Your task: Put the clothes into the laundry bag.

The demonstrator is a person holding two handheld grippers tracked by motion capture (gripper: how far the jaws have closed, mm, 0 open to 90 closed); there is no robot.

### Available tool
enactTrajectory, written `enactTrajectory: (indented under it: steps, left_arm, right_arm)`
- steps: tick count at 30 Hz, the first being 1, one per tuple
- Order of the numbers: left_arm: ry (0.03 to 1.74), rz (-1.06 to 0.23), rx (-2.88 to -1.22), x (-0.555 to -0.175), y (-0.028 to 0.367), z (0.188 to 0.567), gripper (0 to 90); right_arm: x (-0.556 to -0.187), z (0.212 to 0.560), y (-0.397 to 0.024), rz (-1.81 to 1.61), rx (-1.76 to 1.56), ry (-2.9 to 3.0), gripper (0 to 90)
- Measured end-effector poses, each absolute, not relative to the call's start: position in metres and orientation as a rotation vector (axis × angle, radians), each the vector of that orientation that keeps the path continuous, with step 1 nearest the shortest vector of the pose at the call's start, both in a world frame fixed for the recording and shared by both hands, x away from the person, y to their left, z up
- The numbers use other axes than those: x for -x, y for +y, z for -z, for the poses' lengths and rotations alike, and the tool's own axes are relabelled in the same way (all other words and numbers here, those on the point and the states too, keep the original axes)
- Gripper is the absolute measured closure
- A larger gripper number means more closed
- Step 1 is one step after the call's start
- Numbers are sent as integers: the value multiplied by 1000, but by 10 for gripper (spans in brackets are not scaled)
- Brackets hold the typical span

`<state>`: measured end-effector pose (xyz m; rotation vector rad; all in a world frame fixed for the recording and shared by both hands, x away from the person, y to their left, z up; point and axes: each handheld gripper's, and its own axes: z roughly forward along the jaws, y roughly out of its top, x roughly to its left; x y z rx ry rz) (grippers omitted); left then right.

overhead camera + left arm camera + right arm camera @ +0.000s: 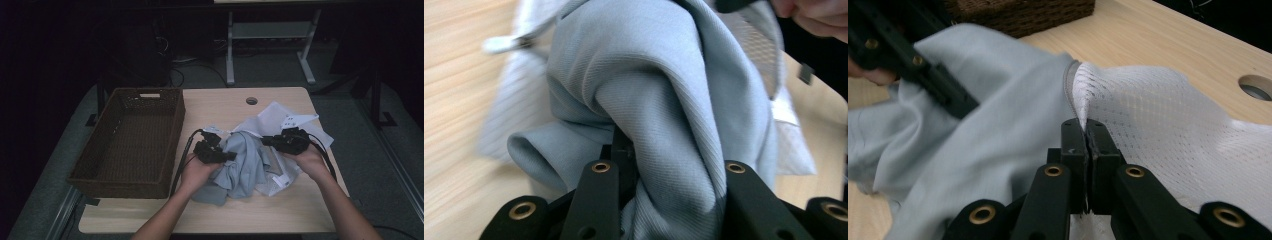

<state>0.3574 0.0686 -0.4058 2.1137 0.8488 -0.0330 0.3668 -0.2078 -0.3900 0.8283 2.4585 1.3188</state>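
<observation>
A grey-blue garment [245, 160] lies crumpled on the wooden table [280, 210], partly over a white mesh garment [280, 117]. My left gripper [231, 156] comes in from the left and is shut on a thick fold of the grey-blue garment [664, 75]; cloth hides one of its jaws in the left gripper view. My right gripper [266, 141] comes in from the right. Its jaws are pressed together on a raised fold of the white mesh garment [1168, 115], right beside the grey-blue garment [998, 110]. The left gripper [913, 65] also crosses the upper left of the right gripper view.
A brown wicker basket [150, 92] stands on the table's left half, its wall close to my left hand; its edge [1018, 12] is just beyond the cloth. A round cable hole [251, 100] sits near the table's far edge. Bare wood runs along the front.
</observation>
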Motion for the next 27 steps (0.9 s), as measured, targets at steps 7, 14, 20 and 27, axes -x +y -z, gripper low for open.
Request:
enactTrajectory:
  steps: [7,14,20,27]
  left_arm:
    - [733,-11,-2177,-341,54,388,723]
    - [742,-22,-2146,-348,53,381,723]
    - [766,-6,-2173,-358,38,403,716]
    - [780,1,-2199,-370,32,433,525]
  right_arm:
    - [-363,381,-206,-1384,-808,2433,873]
    - [-356,365,-202,-1449,-761,2407,874]
    - [-351,362,-192,-1452,-707,2441,874]
    - [-351,373,-185,-1395,-700,2489,873]
